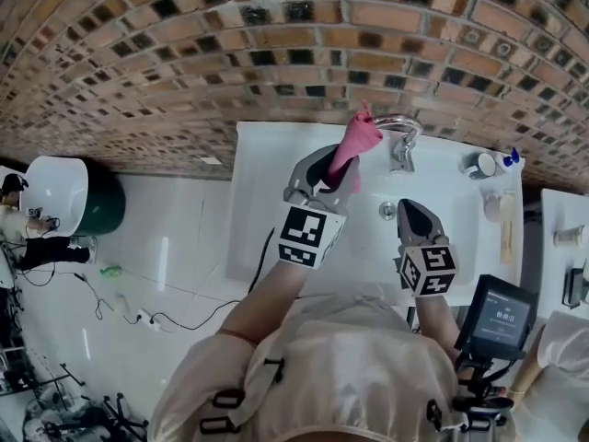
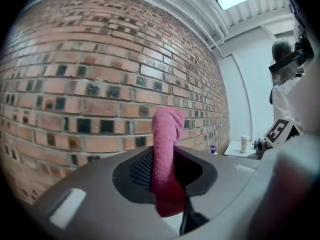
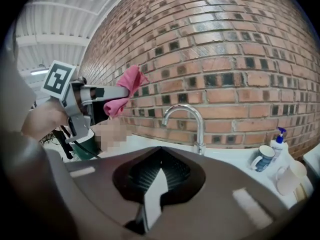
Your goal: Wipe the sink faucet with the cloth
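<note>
A pink cloth (image 1: 355, 138) sticks up from my left gripper (image 1: 342, 168), which is shut on it. The cloth's top end is just left of the chrome faucet (image 1: 399, 134) on the white sink (image 1: 267, 173); I cannot tell if they touch. In the left gripper view the cloth (image 2: 165, 149) stands between the jaws of the left gripper (image 2: 162, 159) against the brick wall. My right gripper (image 1: 406, 207) hovers over the basin, shut and empty. In the right gripper view the right gripper (image 3: 159, 156) points toward the faucet (image 3: 192, 118), with the cloth (image 3: 126, 90) up at the left.
A mug (image 3: 262, 158), a spray bottle (image 3: 278, 140) and a pale cup (image 3: 290, 176) stand on the counter right of the faucet. A brick wall (image 1: 276, 53) runs behind the sink. A small screen (image 1: 498, 319) sits at the right, and a green bin (image 1: 103, 205) at the left.
</note>
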Tool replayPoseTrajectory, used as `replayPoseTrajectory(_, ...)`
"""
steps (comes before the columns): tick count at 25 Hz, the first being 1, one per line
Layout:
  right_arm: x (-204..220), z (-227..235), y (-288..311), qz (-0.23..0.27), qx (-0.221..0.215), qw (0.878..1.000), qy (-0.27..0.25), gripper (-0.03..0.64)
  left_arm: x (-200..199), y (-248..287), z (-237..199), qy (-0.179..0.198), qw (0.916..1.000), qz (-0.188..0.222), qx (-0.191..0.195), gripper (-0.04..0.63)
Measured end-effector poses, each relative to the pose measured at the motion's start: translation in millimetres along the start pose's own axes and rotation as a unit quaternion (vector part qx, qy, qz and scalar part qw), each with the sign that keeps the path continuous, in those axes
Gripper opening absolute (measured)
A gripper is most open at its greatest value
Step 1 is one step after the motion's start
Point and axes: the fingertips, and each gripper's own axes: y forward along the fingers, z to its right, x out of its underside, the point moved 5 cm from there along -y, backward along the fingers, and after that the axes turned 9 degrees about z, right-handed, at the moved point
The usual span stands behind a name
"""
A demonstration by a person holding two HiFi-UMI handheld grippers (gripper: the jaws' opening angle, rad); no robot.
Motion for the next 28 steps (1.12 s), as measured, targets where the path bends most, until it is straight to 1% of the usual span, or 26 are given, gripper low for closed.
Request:
replayPoseTrajectory(3,-1.8,-33.6,14.6,-0.001,-0.024,1.0,-0.007,-0.012,5.8,-46.4,-35.9,0.011,0.9989,-0.013,-0.043,0.094)
replayPoseTrajectory(6,-0.3,-67.7,28.7,-0.005,-0.049,0.999,-0.011,-0.012,35.2,-92.4,-69.6,0.007,0.9953,-0.044,-0.086,0.094)
replayPoseTrajectory(9,5.8,-93.7,40.5,-0.012,-0.061,0.998,-0.013,-0.012,73.7,-131.6,-99.0,0.007,0.9885,-0.086,-0.124,0.094)
replayPoseTrajectory(12,13.3,-112.6,49.9,-0.025,-0.064,0.998,-0.013,-0.012,120.2,-161.5,-119.7,-0.022,0.9793,-0.138,-0.146,0.094)
replayPoseTrajectory(14,18.9,-120.9,55.4,-0.036,-0.063,0.997,-0.01,-0.012,149.8,-173.6,-129.6,-0.043,0.9718,-0.174,-0.153,0.094)
replayPoseTrajectory(17,29.2,-127.3,62.3,-0.05,-0.056,0.997,-0.006,-0.012,192.0,-181.0,-138.3,-0.067,0.9599,-0.225,-0.154,0.095)
replayPoseTrajectory(19,37.5,-128.9,66.4,-0.059,-0.051,0.997,-0.003,-0.012,216.1,-181.4,-141.7,-0.068,0.9529,-0.255,-0.15,0.097)
replayPoseTrajectory(23,52.4,-130.8,74.4,-0.072,-0.042,0.997,0.005,-0.012,262.0,-176.3,-144.8,-0.062,0.9422,-0.3,-0.135,0.1)
replayPoseTrajectory(26,58.2,-131.4,75.1,-0.082,-0.038,0.996,0.008,-0.012,280.8,-177.8,-144.6,-0.06,0.9337,-0.328,-0.131,0.109)
replayPoseTrajectory(28,58.9,-130.7,75.5,-0.087,-0.034,0.996,0.009,-0.012,284.3,-179.5,-144.2,-0.058,0.9319,-0.335,-0.128,0.137)
